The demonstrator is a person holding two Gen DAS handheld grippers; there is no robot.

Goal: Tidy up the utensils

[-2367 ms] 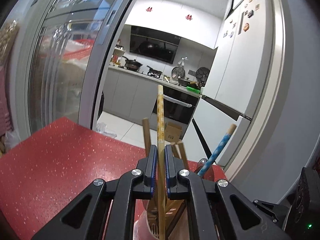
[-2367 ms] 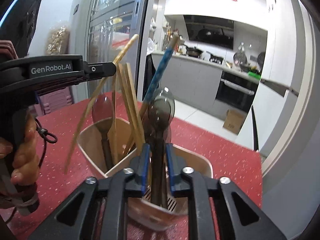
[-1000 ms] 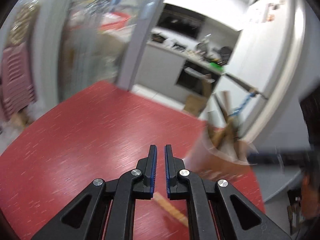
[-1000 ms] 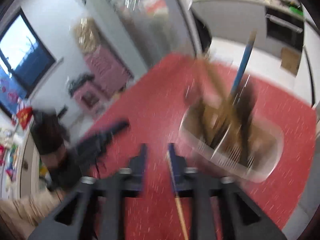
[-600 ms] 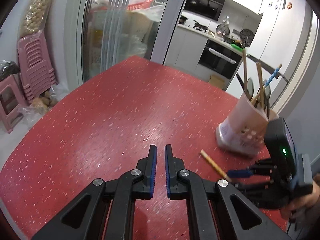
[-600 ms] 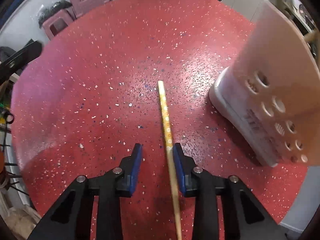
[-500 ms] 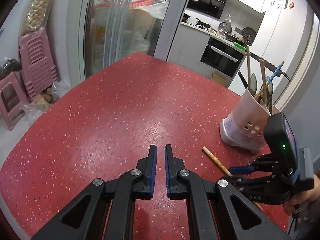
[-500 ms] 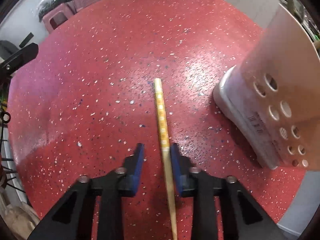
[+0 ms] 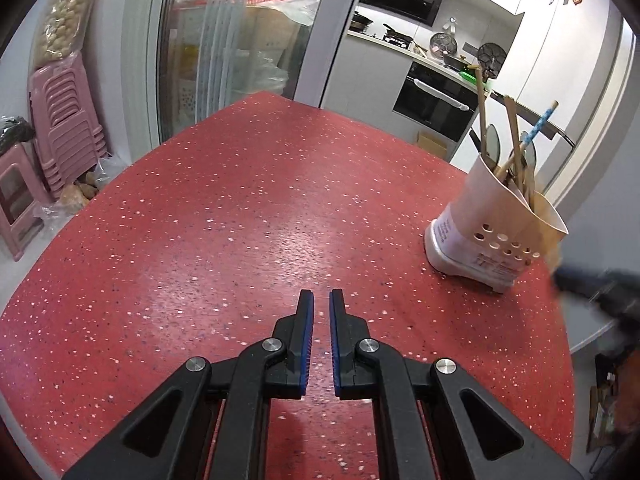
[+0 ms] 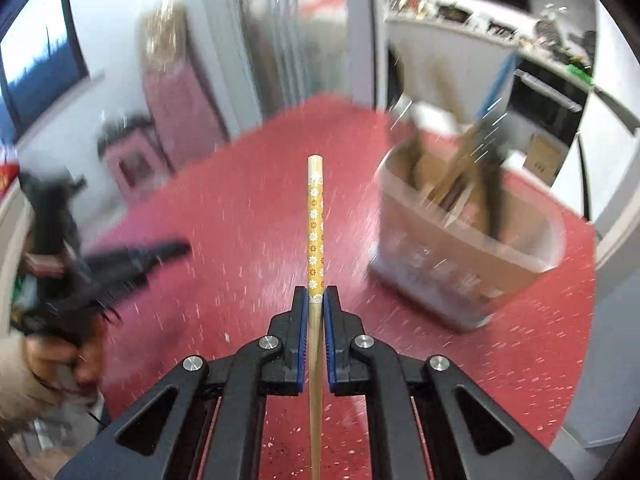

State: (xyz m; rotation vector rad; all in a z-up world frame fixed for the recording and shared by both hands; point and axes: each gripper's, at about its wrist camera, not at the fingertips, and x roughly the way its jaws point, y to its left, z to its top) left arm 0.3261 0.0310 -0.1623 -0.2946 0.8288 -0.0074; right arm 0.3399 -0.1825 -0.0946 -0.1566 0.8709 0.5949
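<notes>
Red speckled desk fills the left wrist view, with a kitchen behind and stacked pink stools off to one side. Half a second back a patterned chopstick lay on the desk near the holder, with the other gripper over it; now that spot is bare. The left gripper hangs over the open desk, its fingers drawn close together with nothing between them. A white utensil holder stands upright toward the far right of the desk, with chopsticks and spoons poking out of its top. At the right edge a dark blur is the right gripper, too smeared to read there.

From the right wrist view, everything behind is streaked with motion, so this hand is plainly on the move. The right gripper has just been closing and its fingers are now clamped on the chopstick, which is lifted clear of the desk. The stick's long axis runs straight along the gripper's line, its yellow flowered end pointing forward and away, the plain end trailing back between the fingers toward the camera. The holder sits ahead and to the right, well apart from the stick's tip. I judge the pickup done; the stick likely has to be swung over and tipped down into the holder.
</notes>
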